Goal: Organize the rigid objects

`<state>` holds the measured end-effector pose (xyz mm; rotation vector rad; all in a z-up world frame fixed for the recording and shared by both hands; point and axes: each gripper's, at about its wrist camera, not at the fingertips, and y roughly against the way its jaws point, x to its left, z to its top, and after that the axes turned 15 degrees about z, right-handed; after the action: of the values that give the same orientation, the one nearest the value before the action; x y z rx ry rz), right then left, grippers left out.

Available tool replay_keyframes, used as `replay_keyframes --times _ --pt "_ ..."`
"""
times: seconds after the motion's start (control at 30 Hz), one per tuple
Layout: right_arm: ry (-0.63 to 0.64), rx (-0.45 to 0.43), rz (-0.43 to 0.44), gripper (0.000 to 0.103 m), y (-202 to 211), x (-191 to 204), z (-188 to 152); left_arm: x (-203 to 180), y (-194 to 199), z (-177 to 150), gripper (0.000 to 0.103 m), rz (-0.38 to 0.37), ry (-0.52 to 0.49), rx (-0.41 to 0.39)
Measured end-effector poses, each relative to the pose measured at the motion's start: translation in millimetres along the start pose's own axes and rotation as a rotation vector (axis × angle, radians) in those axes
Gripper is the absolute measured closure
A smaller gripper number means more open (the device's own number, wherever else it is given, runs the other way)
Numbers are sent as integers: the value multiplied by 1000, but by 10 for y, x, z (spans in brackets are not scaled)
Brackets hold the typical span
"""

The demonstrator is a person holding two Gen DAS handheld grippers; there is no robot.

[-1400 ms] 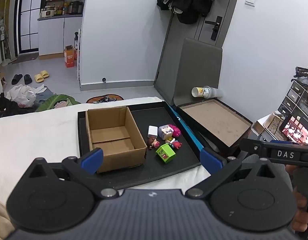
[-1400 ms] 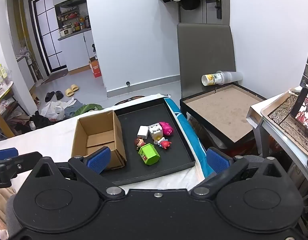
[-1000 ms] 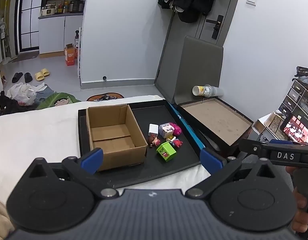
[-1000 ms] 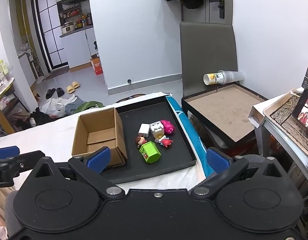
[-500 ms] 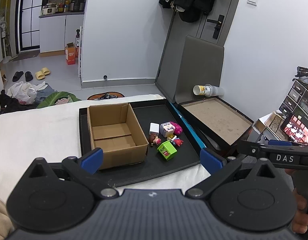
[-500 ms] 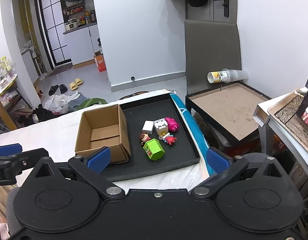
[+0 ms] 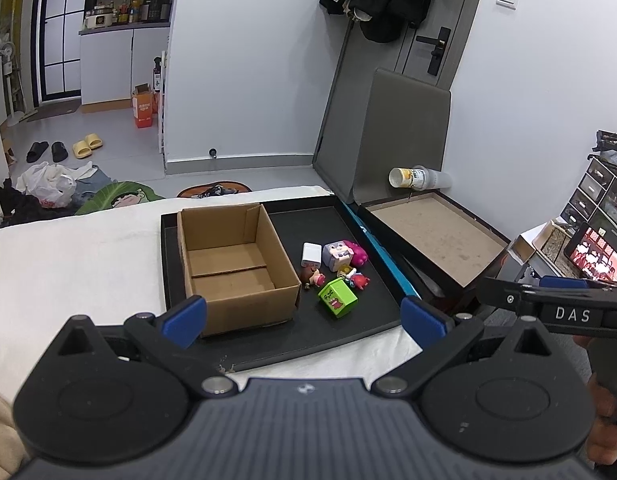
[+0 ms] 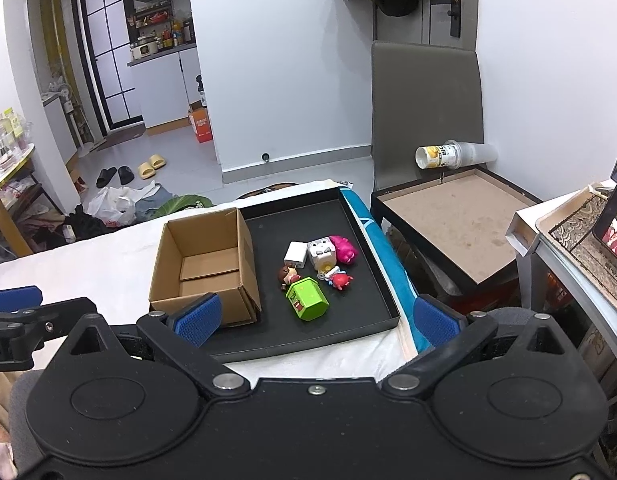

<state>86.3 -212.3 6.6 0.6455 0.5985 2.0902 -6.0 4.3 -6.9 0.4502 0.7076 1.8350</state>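
An open empty cardboard box (image 7: 232,268) (image 8: 206,268) stands on the left of a black tray (image 7: 348,332) (image 8: 348,332). To its right lie small toys: a green block (image 7: 337,298) (image 8: 307,299), a white cube (image 7: 312,255) (image 8: 296,254), a grey-faced cube (image 7: 337,255) (image 8: 322,253), a pink toy (image 7: 358,253) (image 8: 345,250), a brown figure (image 7: 311,276) (image 8: 289,276) and a red figure (image 7: 358,279) (image 8: 340,280). My left gripper (image 7: 303,320) and right gripper (image 8: 316,318) are open and empty, held short of the tray's near edge.
The tray lies on a white cloth (image 7: 68,256). A low brown table (image 8: 460,220) with a grey chair back (image 8: 424,112) and a fallen cup stack (image 8: 454,156) stands to the right. A phone and shelf (image 8: 588,232) are at far right. Floor clutter lies behind.
Both grippers have moved slightly forward and toward the tray; the box and toys look a little nearer. Nothing on the tray has moved.
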Motion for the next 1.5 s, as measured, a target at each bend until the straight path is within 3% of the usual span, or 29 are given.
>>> replay_keyframes --times 1.07,1.5 --pt "-10 -2 -6 0 -14 -36 -9 -39 9 20 1 -1 -11 8" --pt "-17 18 -18 0 -164 -83 49 -20 -182 151 1 4 -13 30"
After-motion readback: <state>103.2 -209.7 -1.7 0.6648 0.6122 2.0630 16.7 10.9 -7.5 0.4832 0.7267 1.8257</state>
